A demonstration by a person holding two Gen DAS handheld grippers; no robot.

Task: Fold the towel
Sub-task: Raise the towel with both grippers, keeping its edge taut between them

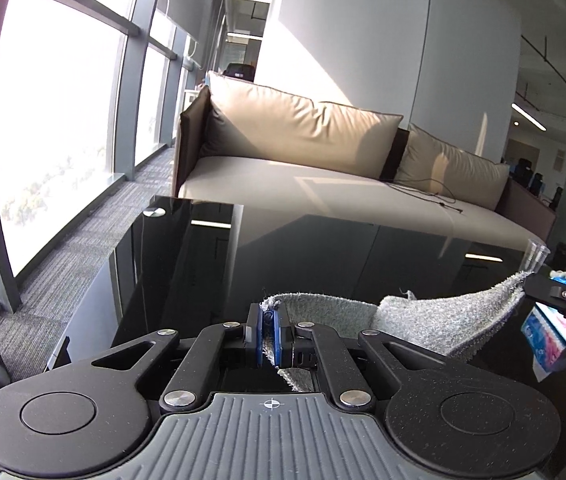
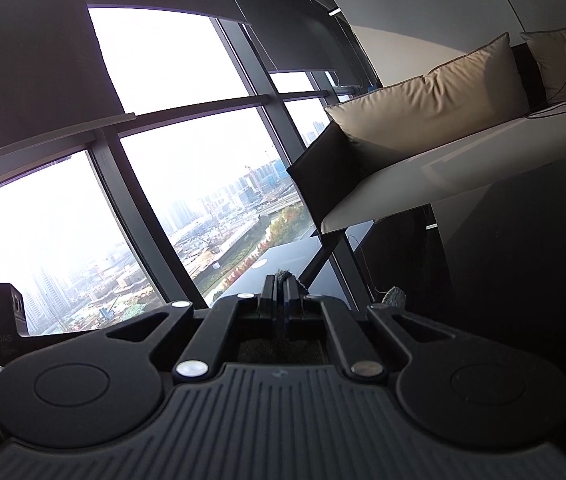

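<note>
Above the dark tabletop (image 1: pixel 203 264), the towel (image 1: pixel 435 320) hangs stretched between both grippers: left gripper (image 1: pixel 269 330) pinches one corner, right gripper (image 2: pixel 282 294) clamps the opposite corner, cloth sagging between.

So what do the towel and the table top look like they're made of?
Towel: grey terry cloth, probably cotton; its looped, fuzzy pile and frayed edge show. Table top: glossy black, likely glass or lacquer, since it mirrors the ceiling lights.
</note>
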